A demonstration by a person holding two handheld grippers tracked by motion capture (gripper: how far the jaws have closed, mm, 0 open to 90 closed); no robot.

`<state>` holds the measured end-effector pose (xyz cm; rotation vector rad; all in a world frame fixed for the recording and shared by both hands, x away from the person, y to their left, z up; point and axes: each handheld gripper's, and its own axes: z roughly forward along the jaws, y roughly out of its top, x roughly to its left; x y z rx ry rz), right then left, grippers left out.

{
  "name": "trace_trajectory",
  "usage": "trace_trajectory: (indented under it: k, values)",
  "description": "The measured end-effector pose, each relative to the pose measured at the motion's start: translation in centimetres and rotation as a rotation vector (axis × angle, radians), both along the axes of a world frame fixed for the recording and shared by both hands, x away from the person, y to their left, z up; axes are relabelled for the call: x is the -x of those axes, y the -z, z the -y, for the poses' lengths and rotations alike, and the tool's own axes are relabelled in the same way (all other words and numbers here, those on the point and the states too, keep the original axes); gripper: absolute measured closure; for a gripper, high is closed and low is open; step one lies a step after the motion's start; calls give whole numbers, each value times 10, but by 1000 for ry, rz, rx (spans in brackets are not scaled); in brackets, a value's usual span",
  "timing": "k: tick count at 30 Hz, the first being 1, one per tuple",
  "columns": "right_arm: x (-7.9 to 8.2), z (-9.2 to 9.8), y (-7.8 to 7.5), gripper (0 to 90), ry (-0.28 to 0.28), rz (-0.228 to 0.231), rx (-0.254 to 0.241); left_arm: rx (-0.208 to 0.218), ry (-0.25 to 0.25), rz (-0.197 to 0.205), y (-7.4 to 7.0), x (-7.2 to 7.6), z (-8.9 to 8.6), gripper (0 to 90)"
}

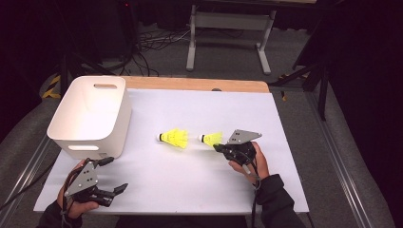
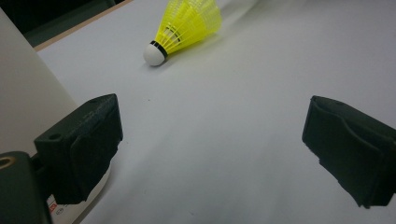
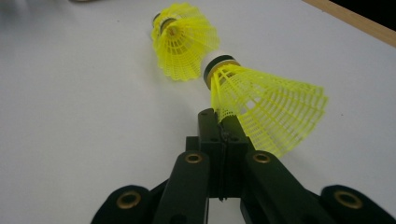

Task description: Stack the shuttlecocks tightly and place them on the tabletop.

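My right gripper (image 1: 219, 147) had its jaws pressed together on the edge of the skirt of the nearer shuttlecock (image 3: 261, 105), a thin pinch on one side of the yellow mesh only, at the right of the white table (image 1: 190, 180). I judged that grip the weak point: the mesh could slip out or buckle, and the shuttlecock could swing on that one pinched edge once lifted. It lay with its long axis roughly left to right, the white cork to the left and the open skirt to the right towards my jaws. Just beside its cork lay the second shuttlecock (image 1: 174, 137), pointing the same way, near enough that a careless drag would knock it. My left gripper (image 1: 110, 175) hung spread and empty at the near left, just beside the white bin (image 1: 90, 114), well apart from both.
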<state>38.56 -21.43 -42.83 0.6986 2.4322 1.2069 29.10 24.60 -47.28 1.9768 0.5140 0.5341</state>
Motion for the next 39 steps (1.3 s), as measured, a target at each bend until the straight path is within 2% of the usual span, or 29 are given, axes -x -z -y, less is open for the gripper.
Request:
trace_trajectory:
  k: [10,14,27,39]
  values:
    - [-3,-19,0,900,-35,-1,-1,-15,7,-6,1,-1,3,58]
    - [-10,-30,4,900,-52,-9,7,-19,9,-9,2,-2,4,58]
    - [-27,-54,19,900,-52,-54,27,-17,19,-12,2,-2,4,60]
    - [-38,-74,28,900,-66,-59,29,-38,28,-36,5,-4,11,71]
